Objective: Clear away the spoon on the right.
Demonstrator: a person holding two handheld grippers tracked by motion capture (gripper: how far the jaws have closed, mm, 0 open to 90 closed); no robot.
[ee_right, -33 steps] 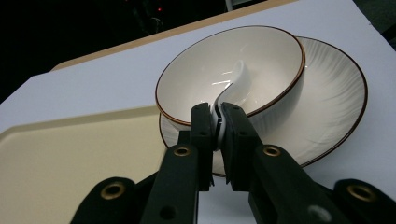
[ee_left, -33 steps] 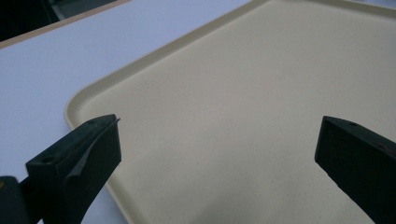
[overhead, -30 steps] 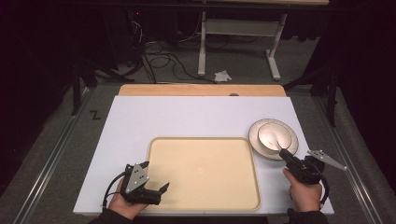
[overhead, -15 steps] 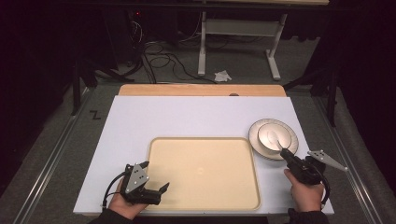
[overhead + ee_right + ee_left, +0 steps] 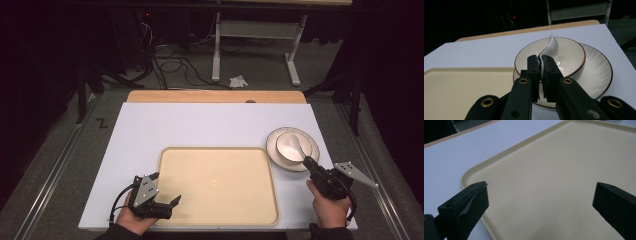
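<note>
A white spoon (image 5: 552,46) rests in a cream bowl (image 5: 569,53) with a brown rim. The bowl stands on a ribbed plate (image 5: 596,72). My right gripper (image 5: 539,58) is shut on the spoon's handle, just above the bowl's near edge. In the high view the plate (image 5: 314,150), the bowl (image 5: 285,142) and the right gripper (image 5: 307,161) are at the table's right. A beige tray (image 5: 215,185) lies at the front centre. My left gripper (image 5: 166,188) is open over the tray's (image 5: 564,182) front left corner, with nothing between its fingers (image 5: 471,200).
The white table top (image 5: 200,125) has a wooden strip (image 5: 215,96) along its far edge. Beyond it are a dark floor, cables and a white table frame (image 5: 255,30). The tray (image 5: 461,85) lies just left of the plate.
</note>
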